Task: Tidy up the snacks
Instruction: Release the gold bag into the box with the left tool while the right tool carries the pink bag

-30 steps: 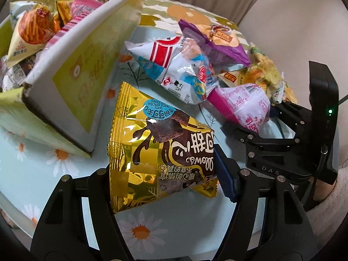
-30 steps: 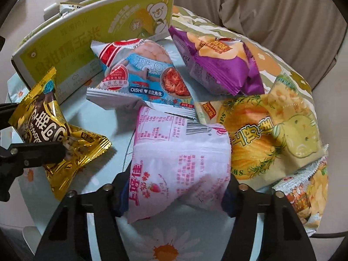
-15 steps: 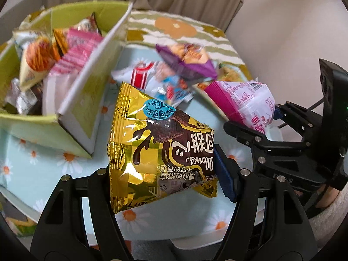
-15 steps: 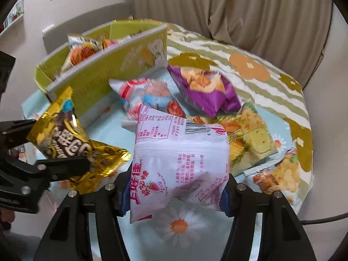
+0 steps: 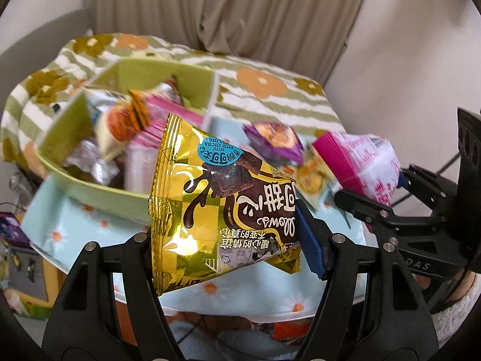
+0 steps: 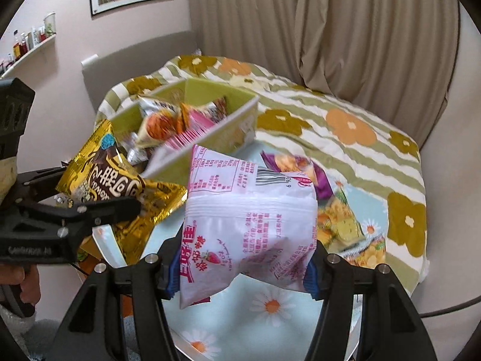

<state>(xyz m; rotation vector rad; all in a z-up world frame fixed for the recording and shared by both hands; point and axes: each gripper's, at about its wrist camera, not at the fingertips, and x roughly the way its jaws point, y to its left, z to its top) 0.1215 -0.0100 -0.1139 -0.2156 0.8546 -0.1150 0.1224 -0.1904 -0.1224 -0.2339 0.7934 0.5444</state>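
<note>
My left gripper (image 5: 228, 240) is shut on a gold chocolate-snack packet (image 5: 216, 207), held up in the air above the table. My right gripper (image 6: 240, 270) is shut on a pink and white strawberry-candy packet (image 6: 249, 219), also lifted clear. Each gripper shows in the other's view: the gold packet (image 6: 111, 177) at the left, the pink packet (image 5: 360, 165) at the right. A green cardboard box (image 5: 99, 192) with several snack packets inside stands at the far left of the table (image 6: 270, 325).
A purple packet (image 5: 273, 141) and yellow chip packets (image 6: 339, 225) lie on the daisy cloth to the right of the box. The table's near edge (image 5: 240, 316) sits below my fingers. Curtains hang behind; a shelf with bottles (image 6: 27, 45) is on the left wall.
Both grippers have risen well above the table with their packets. The box and the loose snacks now look smaller and farther below, and the box's open top has come into view.
</note>
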